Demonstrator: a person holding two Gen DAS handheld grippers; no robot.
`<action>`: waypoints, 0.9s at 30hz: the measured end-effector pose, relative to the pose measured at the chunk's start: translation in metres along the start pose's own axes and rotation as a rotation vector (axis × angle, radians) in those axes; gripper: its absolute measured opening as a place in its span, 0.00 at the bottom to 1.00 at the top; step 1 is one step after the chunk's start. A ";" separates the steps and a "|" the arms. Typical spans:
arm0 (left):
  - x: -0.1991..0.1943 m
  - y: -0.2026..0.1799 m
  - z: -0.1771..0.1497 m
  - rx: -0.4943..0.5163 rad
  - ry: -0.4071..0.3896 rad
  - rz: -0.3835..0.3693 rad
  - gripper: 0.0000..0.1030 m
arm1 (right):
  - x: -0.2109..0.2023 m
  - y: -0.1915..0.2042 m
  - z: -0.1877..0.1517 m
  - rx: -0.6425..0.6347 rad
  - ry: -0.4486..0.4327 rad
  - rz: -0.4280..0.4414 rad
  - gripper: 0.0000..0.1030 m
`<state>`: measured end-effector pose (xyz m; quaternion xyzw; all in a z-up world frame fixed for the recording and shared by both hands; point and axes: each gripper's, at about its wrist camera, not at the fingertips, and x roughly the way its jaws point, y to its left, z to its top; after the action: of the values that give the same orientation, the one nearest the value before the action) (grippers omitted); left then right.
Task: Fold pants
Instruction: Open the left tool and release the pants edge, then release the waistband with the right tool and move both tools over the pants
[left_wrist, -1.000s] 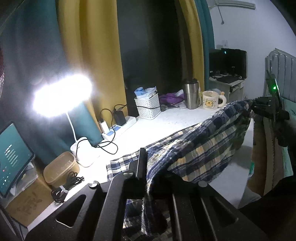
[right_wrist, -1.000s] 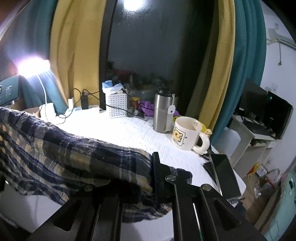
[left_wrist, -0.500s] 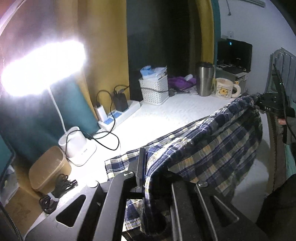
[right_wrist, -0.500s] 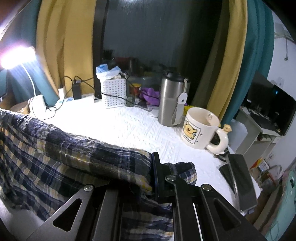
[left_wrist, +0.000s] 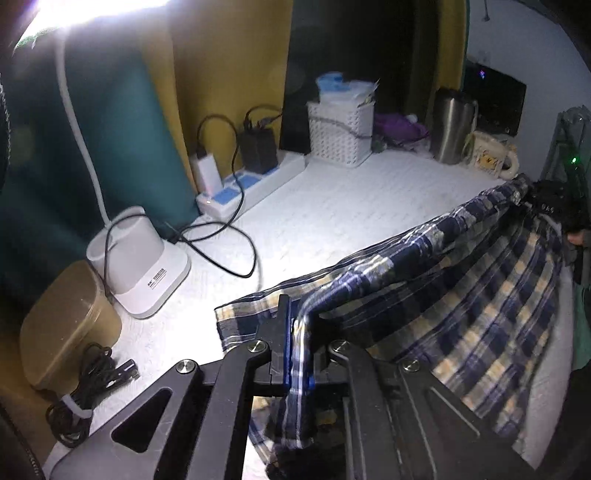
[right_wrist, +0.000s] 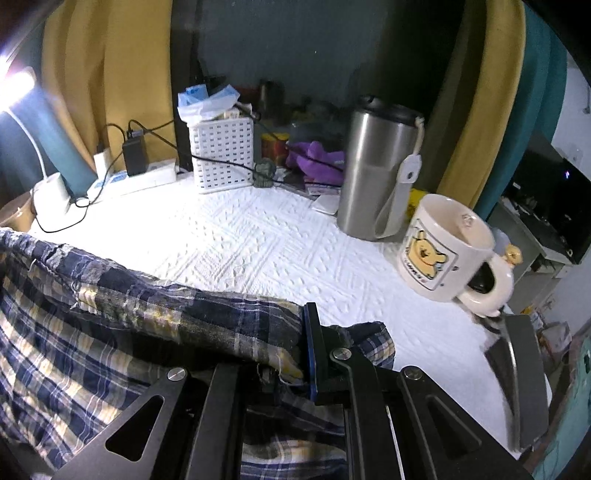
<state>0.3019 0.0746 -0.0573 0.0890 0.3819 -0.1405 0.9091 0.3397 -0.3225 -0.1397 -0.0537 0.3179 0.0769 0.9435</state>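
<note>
Left gripper (left_wrist: 301, 332): angling downward over the near edge of the white textured tabletop (left_wrist: 332, 218). Its jaws have just been opening slightly, yet a bunched edge of the plaid pants (left_wrist: 480, 306) is still sitting pinched between them, the cloth draping down over the near part of the tool.

Right gripper (right_wrist: 295, 347): also tilting downward, jaws closed tight on the other end of the same waist edge, with a frayed corner poking out beside the blue-edged finger (right_wrist: 309, 354). In the left wrist view this gripper is appearing at the far right, gripping the fabric's upper corner.

Plaid pants, navy, cream and yellow check: hanging stretched between the two tools, the upper edge forming a taut band from one to the other, the rest falling below it; one lower corner is lying on the tabletop just beyond the left gripper.

Beyond the cloth, left side: a tan lidded box (left_wrist: 66, 325), a coiled black cable (left_wrist: 85, 398) and a white lamp base (left_wrist: 144, 258), its lamp head glaring at the top corner.

Right side: a cream mug (right_wrist: 447, 251) with a cartoon bear print, a steel tumbler (right_wrist: 376, 170) just behind it, and a dark phone-like slab (right_wrist: 517, 380) at the table's edge.

Rear: a white power strip (left_wrist: 251, 184) with plugged adapters, a white perforated basket (right_wrist: 221, 158), purple fabric (right_wrist: 317, 162), and yellow and teal curtains (right_wrist: 480, 92).
</note>
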 end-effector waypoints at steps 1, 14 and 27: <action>0.006 0.003 -0.001 0.004 0.016 0.004 0.08 | 0.006 0.002 0.001 -0.003 0.008 -0.002 0.09; 0.047 0.039 -0.012 -0.049 0.092 0.079 0.14 | 0.042 0.006 -0.001 -0.007 0.077 -0.019 0.09; 0.063 0.069 -0.016 -0.106 0.092 0.210 0.14 | 0.048 0.001 0.003 0.015 0.105 0.006 0.10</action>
<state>0.3560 0.1323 -0.1099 0.0865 0.4187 -0.0198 0.9038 0.3795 -0.3160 -0.1663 -0.0496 0.3677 0.0742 0.9257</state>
